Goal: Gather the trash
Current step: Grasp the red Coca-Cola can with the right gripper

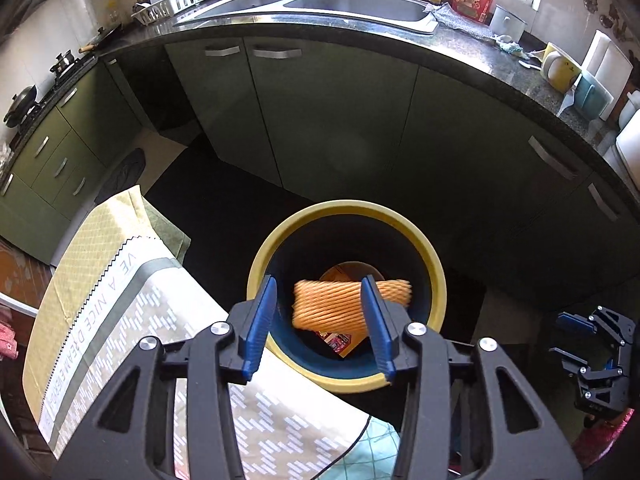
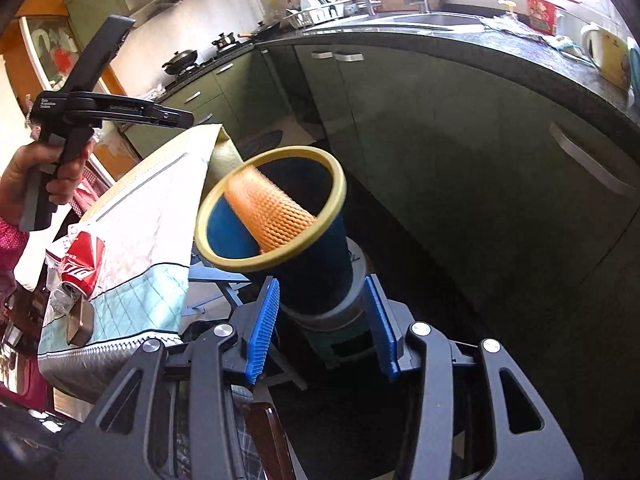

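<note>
Presently, contents as seen:
Trash bin: round bin (image 1: 346, 212), yellow rim, dark blue inside, standing beside the cloth-covered desk and in front of the green cabinets; in the right wrist view (image 2: 272, 208) it rests on a grey-green base.
Foam net sleeve: orange mesh fruit sleeve (image 1: 340, 309), blurred, within the bin's mouth and touching neither finger; in the right wrist view (image 2: 268, 212) it slants across the opening, its lower end over the near rim.
Other trash in bin: orange and red printed packet (image 1: 340, 346) on the bottom.
Left gripper: (image 1: 320, 322) directly above the bin, blue fingers (image 1: 262, 322) spread wide, nothing between them; in the right wrist view its handle (image 2: 86, 116) is gripped by the person's left hand (image 2: 38, 182).
Right gripper: (image 2: 324, 328) low, beside the bin's base, blue fingers (image 2: 266, 328) wide apart and bare; visible at the lower right edge of the left wrist view (image 1: 592, 360).
Desk: draped in a patterned tablecloth (image 1: 132, 312) with printed lettering.
Cola can: red can (image 2: 82, 266) lying on its side on the desk, well apart from the bin.
Kitchen counter: dark stone top (image 1: 460, 52) carrying a steel double sink (image 1: 320, 4) and a white dish rack (image 1: 172, 2).
</note>
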Available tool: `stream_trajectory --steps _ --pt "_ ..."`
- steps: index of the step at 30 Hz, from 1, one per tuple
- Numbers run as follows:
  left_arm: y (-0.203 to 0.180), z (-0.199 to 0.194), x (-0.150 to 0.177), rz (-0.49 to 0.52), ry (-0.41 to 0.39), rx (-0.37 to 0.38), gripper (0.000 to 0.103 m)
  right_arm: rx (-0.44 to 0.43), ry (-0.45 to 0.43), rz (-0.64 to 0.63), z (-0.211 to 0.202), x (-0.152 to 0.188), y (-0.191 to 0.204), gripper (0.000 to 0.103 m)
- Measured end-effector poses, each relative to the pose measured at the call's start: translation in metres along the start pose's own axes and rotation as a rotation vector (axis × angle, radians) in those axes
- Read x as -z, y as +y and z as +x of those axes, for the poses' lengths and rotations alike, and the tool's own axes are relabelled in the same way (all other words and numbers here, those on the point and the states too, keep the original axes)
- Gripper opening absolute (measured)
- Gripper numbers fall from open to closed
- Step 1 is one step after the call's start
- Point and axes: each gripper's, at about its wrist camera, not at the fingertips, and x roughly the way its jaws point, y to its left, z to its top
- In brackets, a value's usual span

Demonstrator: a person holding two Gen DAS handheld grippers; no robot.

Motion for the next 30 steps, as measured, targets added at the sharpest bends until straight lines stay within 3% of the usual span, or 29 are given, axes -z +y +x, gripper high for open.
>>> stream_trajectory --steps 5,7,9,14,17,21,24,30 --pt "0.027 -0.062 0.030 -0.033 -0.063 -0.021 0.044 -0.063 0.035 -0.070 0.015 -0.013 0.038 0.045" --pt "0.045 -0.098 0.053 -0.068 -0.107 -0.056 0.053 -0.116 0.061 -0.116 0.025 -0.023 0.064 0.045" --pt "0.066 -0.132 0.081 -0.110 -0.139 -0.104 0.054 -0.174 0.101 -0.161 0.038 -0.033 0.099 0.045" --pt "0.116 -0.196 0.162 -0.240 -0.170 -0.206 0.054 -0.384 0.261 -0.241 0.070 -0.062 0.193 0.056" --pt "0.138 -0.212 0.210 -0.298 -0.156 -0.244 0.055 -0.440 0.372 -0.268 0.092 -0.072 0.251 0.057" --pt "0.158 -0.216 0.263 -0.355 -0.120 -0.240 0.055 -0.442 0.517 -0.251 0.124 -0.077 0.312 0.061" --pt "0.169 -0.216 0.290 -0.379 -0.101 -0.246 0.055 -0.389 0.578 -0.270 0.142 -0.074 0.350 0.067" --pt "0.179 -0.219 0.320 -0.395 -0.101 -0.250 0.056 -0.280 0.716 -0.261 0.182 -0.070 0.386 0.069"
